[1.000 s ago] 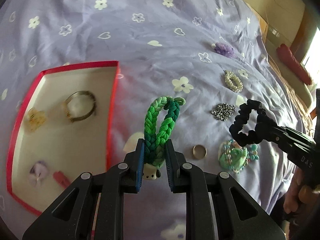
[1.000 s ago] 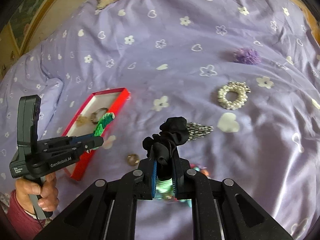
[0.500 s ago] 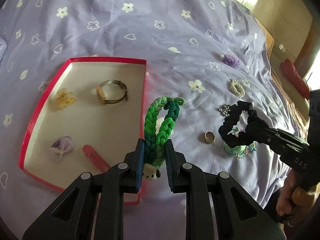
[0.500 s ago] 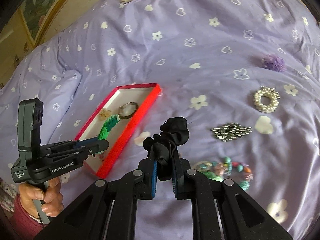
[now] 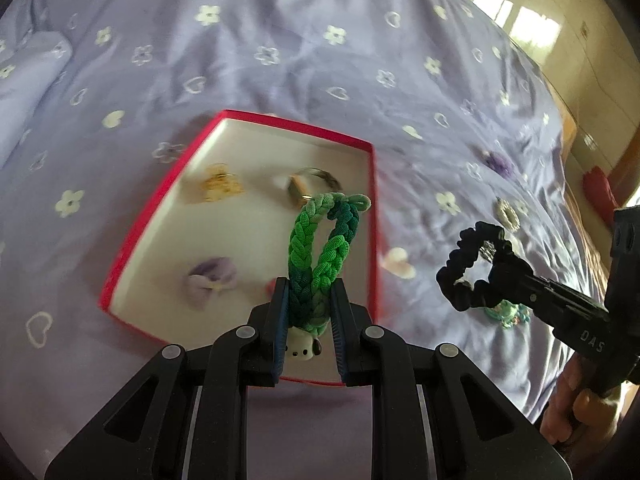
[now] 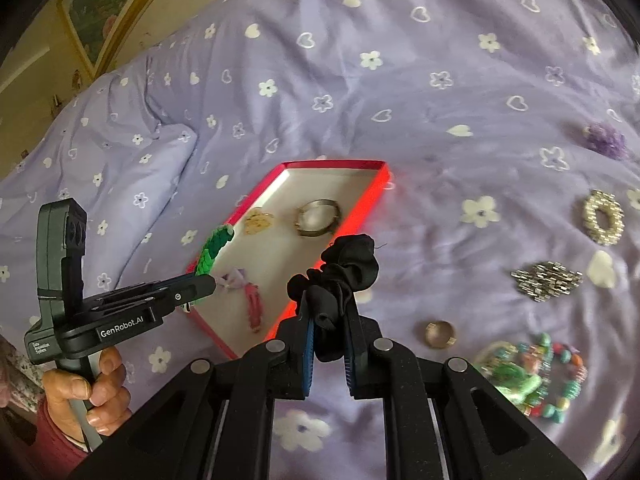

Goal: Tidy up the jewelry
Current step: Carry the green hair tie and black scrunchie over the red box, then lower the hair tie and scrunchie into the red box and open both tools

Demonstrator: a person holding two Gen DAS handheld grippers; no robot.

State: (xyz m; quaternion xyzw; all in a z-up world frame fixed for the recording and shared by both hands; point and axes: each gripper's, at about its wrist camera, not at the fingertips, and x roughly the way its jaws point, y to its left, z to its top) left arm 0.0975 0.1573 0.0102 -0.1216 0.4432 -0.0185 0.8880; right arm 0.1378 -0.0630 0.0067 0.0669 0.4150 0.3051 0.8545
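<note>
While both grippers hang over the purple bedspread (image 6: 400,80), left gripper (image 5: 308,300) clamps a green braid (image 5: 320,248), its loop above the red tray (image 5: 256,116). Right gripper (image 6: 330,320) pinched tight on a black scrunchie (image 6: 348,272), just beside the tray's near rim. Tray holds a bangle (image 6: 318,218), clips. Ring (image 6: 439,334), beads (image 6: 552,376) lie on the cover.
</note>
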